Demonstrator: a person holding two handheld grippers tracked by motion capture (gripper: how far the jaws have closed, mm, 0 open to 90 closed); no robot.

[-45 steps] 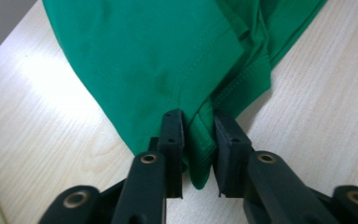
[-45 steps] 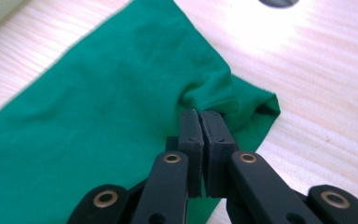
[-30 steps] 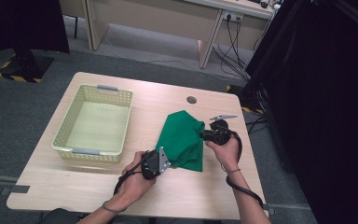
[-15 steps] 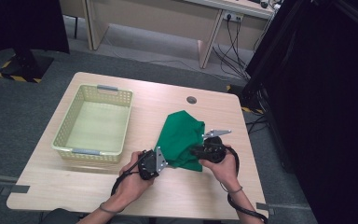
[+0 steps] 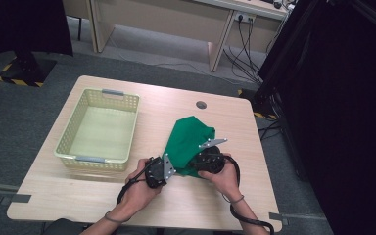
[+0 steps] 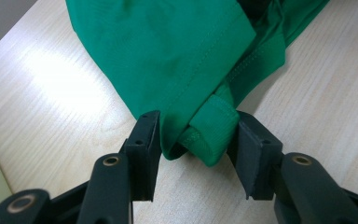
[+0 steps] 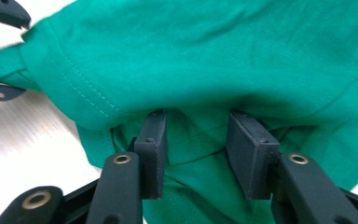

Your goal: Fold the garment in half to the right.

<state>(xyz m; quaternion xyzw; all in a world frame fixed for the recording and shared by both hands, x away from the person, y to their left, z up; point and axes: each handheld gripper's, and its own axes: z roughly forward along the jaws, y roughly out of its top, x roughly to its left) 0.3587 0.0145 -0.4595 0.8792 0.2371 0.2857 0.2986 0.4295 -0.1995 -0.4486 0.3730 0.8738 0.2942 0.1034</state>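
A green garment (image 5: 188, 139) lies folded on the wooden table (image 5: 78, 200), right of centre. My left gripper (image 5: 175, 170) sits at its near corner. In the left gripper view the garment's (image 6: 177, 51) rolled hem lies between the jaws of this gripper (image 6: 193, 140), which have just been opening and stand apart around it. My right gripper (image 5: 194, 165) is at the garment's near edge, close to the left one. In the right gripper view its jaws have just been opening. That gripper (image 7: 196, 135) is open, tips tucked under a fold of the cloth (image 7: 214, 46).
A pale yellow plastic basket (image 5: 98, 159) with nothing in it stands on the table's left half, near my left hand. A round cable hole (image 5: 201, 104) lies beyond the garment. Desks and cables stand on the floor behind the table.
My right gripper has moved from the garment's right edge toward its near edge, close to the left gripper. The left hand has stayed put. The garment's right side now lies flatter.
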